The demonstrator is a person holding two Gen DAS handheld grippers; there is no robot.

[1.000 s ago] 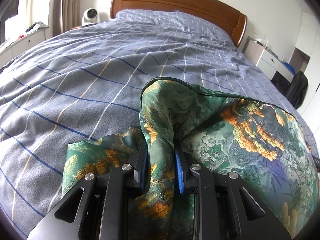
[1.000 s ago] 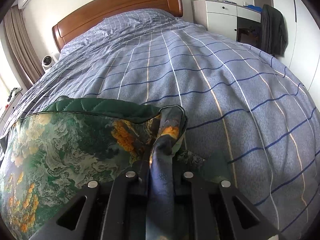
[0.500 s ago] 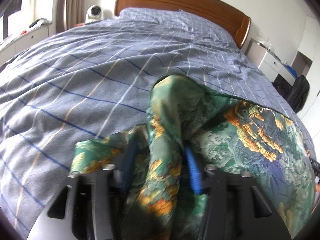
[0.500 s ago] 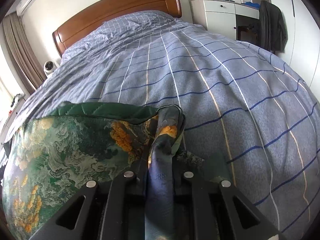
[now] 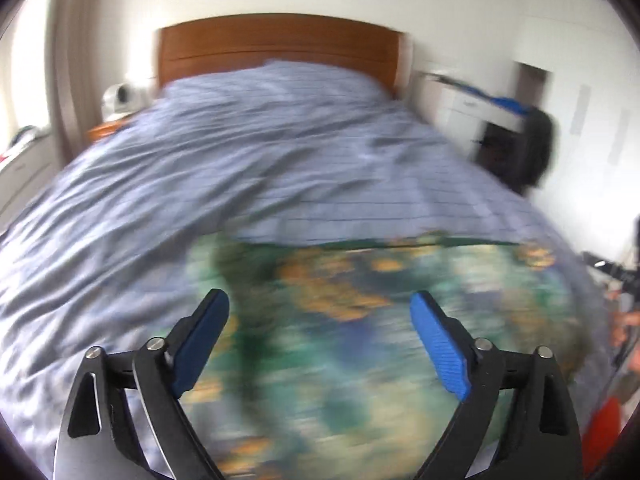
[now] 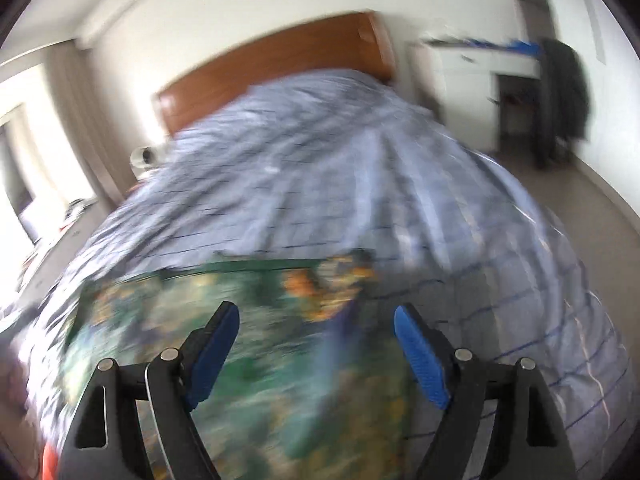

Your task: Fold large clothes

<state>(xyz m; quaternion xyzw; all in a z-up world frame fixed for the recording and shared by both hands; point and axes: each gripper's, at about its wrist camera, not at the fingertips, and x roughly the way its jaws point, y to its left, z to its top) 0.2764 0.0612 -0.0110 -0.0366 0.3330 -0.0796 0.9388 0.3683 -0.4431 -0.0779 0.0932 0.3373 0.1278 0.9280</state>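
On the blue-checked bed, the green garment lies crosswise just ahead of the left gripper and right gripper, fingers apart and holding nothing.

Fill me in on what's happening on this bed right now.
A person with two handheld tongs is folding a green printed garment on the blue checked bedcover. Both the left tongs and the right tongs are open and hold nothing. The garment lies on the bed in front of them. Both views are motion-blurred.

garment on bed | headboard behind
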